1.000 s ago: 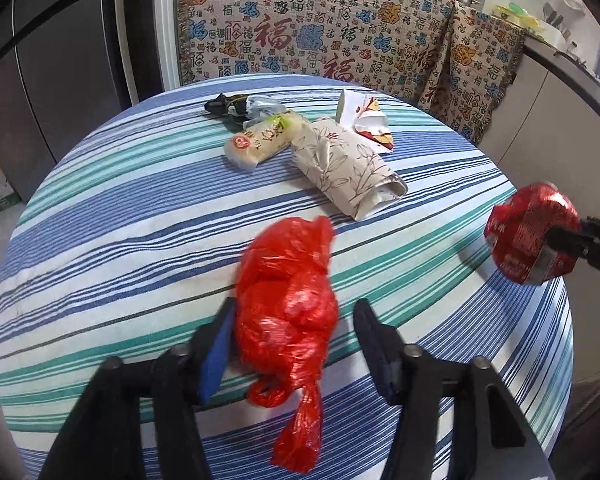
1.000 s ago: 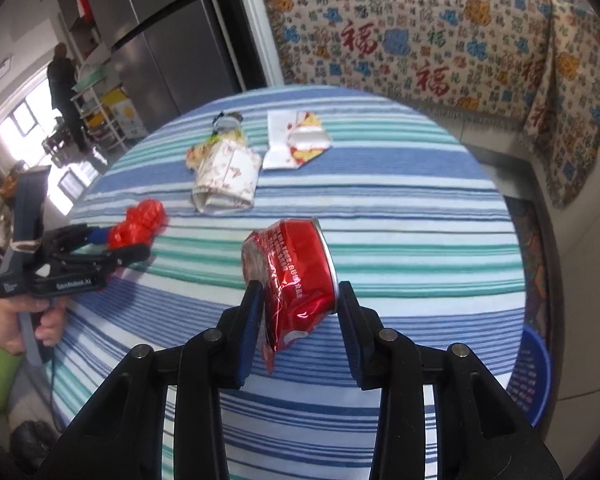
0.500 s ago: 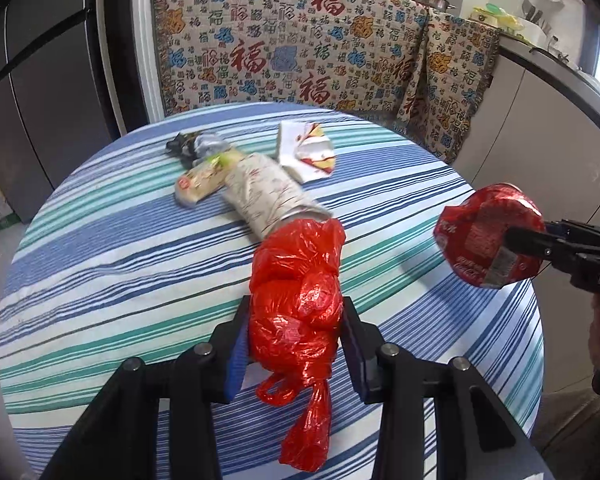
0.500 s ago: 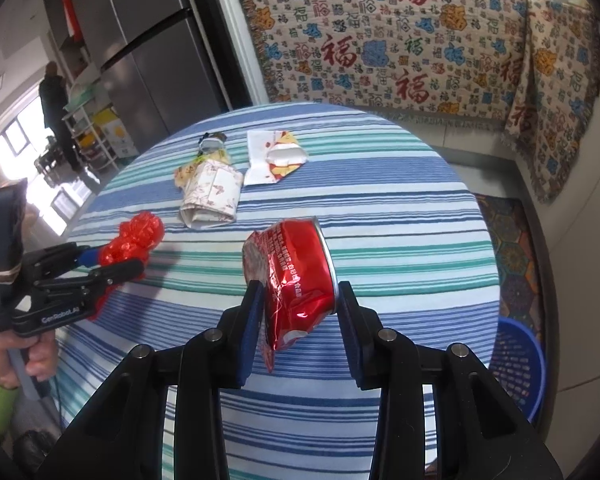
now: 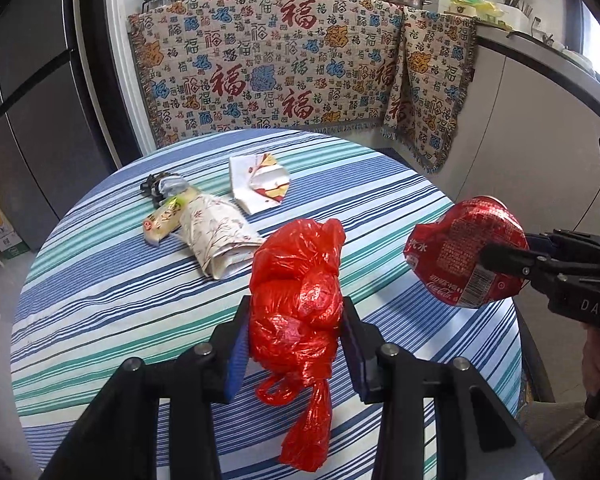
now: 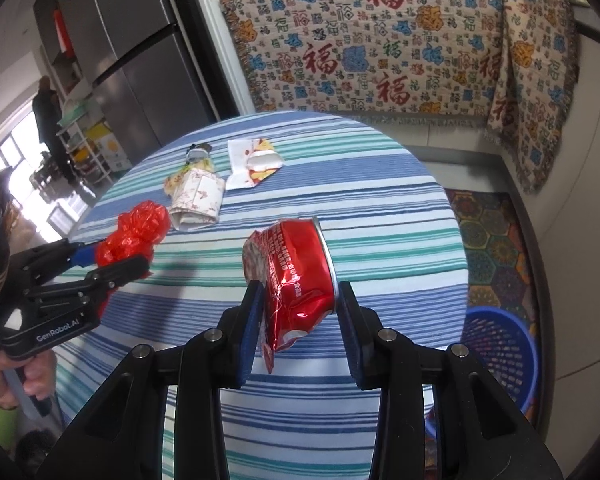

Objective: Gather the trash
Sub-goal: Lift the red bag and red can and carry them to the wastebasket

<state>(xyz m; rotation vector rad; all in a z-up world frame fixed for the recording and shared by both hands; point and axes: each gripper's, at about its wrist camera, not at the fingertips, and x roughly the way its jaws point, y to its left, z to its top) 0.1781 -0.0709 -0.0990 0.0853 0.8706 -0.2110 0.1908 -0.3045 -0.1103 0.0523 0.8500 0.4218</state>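
Note:
My left gripper (image 5: pixel 294 326) is shut on a crumpled red plastic bag (image 5: pixel 296 304) and holds it above the striped round table (image 5: pixel 100 300); the bag also shows in the right wrist view (image 6: pixel 136 232). My right gripper (image 6: pixel 298 308) is shut on a crushed red cola can (image 6: pixel 292 276), held above the table's right side; the can also shows in the left wrist view (image 5: pixel 464 252). On the table's far part lie a floral paper wrapper (image 5: pixel 216 236), a yellow-green snack packet (image 5: pixel 166 218), a torn white and red paper packet (image 5: pixel 260 182) and a small dark wrapper (image 5: pixel 162 186).
A blue mesh waste basket (image 6: pixel 500 356) stands on the floor to the right of the table. A patterned cloth (image 5: pixel 284 68) covers the counter behind. A grey fridge (image 6: pixel 132 60) stands at the back left. A patterned rug (image 6: pixel 496 240) lies by the basket.
My left gripper closed on the red bag and lifted it off the table. Both grippers rose and drew back from the table; the can stays gripped in the right one.

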